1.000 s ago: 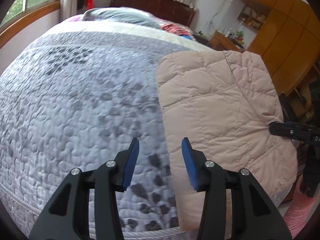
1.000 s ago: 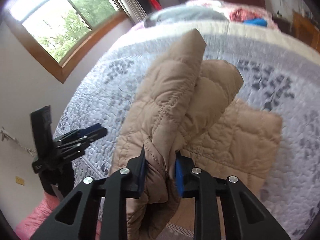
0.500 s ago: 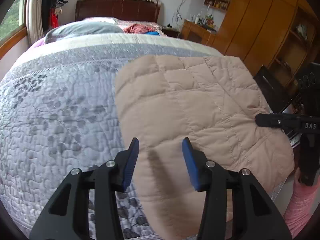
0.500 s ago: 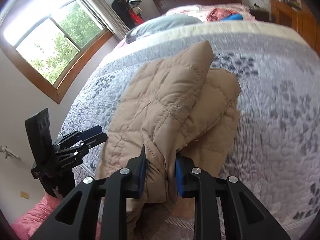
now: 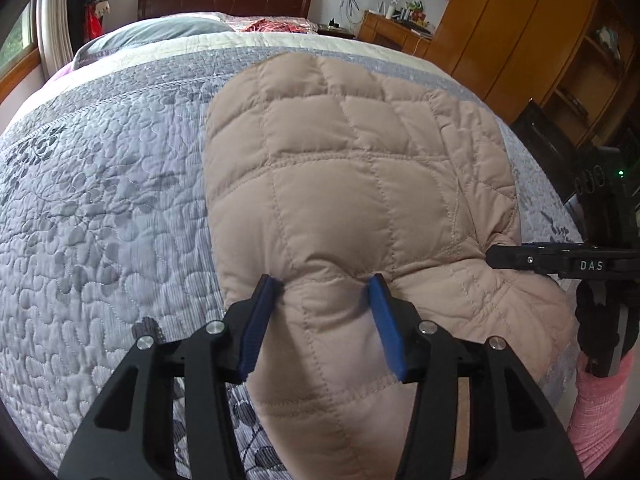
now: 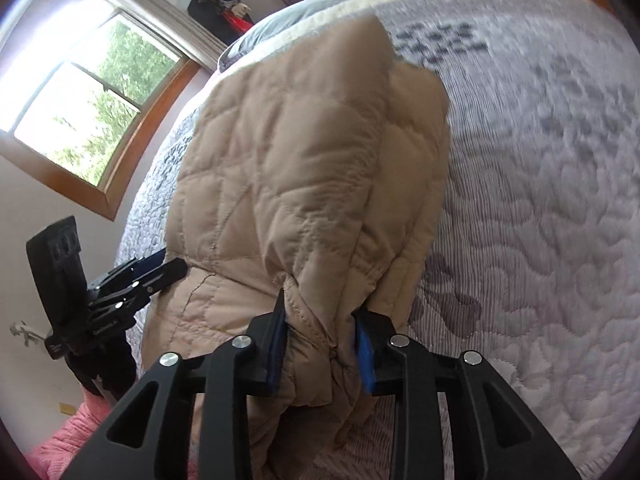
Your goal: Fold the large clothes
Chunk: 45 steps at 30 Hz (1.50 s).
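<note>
Quilted beige jacket [image 5: 352, 184], centre of frame, lying folded on the grey patterned bedspread [image 5: 100, 220]. Step in hand, as judged: setting down the folded-over layer. Left gripper [image 5: 324, 312], lower centre, jaws opening, with a puffed ridge of jacket between its blue pads. Right gripper [image 6: 320, 344], lower centre of its view, jaws opening around a bunched hem, pads touching cloth. Next move calls for releasing fully, then pressing the bundle flat. Containers: none in view; shelves at upper right too small to read.
</note>
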Each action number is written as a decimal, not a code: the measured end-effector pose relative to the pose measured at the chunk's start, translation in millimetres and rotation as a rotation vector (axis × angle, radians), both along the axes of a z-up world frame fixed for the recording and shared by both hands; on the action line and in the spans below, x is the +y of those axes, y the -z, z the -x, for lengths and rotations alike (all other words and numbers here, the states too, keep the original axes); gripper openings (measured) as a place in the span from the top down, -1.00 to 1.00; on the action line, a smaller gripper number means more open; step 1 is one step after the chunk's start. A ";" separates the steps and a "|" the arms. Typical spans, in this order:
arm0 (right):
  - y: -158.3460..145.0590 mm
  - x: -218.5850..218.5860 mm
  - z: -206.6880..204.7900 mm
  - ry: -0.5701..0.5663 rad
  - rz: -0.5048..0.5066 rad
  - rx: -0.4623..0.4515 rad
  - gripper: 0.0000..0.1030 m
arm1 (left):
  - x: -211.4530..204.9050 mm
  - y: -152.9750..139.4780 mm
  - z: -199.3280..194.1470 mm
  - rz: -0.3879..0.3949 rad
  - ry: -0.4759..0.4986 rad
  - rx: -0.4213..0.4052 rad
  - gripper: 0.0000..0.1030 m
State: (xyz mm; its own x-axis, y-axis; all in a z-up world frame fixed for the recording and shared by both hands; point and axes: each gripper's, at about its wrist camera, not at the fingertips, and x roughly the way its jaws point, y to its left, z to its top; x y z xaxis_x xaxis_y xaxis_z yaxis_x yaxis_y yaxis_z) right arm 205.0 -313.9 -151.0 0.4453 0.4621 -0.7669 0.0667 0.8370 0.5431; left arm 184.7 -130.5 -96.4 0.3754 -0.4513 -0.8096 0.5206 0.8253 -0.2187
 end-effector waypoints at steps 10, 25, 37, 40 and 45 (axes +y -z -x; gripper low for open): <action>-41.4 4.0 30.2 0.038 0.140 -0.100 0.13 | 27.4 -28.5 5.3 0.068 -0.036 0.027 0.04; -68.5 56.2 80.9 -0.091 0.226 -0.166 0.55 | 28.1 -39.5 74.3 0.137 -0.003 0.016 0.33; -5.2 38.6 83.1 -0.031 0.122 -0.085 0.87 | 29.5 10.3 59.6 0.098 0.025 0.079 0.54; 7.6 38.4 81.4 -0.022 0.121 -0.076 0.90 | 30.6 18.8 57.5 0.107 0.028 0.084 0.60; 13.1 37.9 78.6 -0.017 0.117 -0.067 0.91 | 31.5 22.8 55.8 0.115 0.031 0.086 0.63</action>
State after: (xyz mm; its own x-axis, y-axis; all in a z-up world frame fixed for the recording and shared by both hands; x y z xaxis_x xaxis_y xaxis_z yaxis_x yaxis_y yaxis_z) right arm 126.5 -276.0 -164.1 0.4901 0.3796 -0.7847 0.0187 0.8954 0.4448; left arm 128.9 -98.9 -119.2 0.2919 -0.5527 -0.7806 0.5206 0.7764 -0.3552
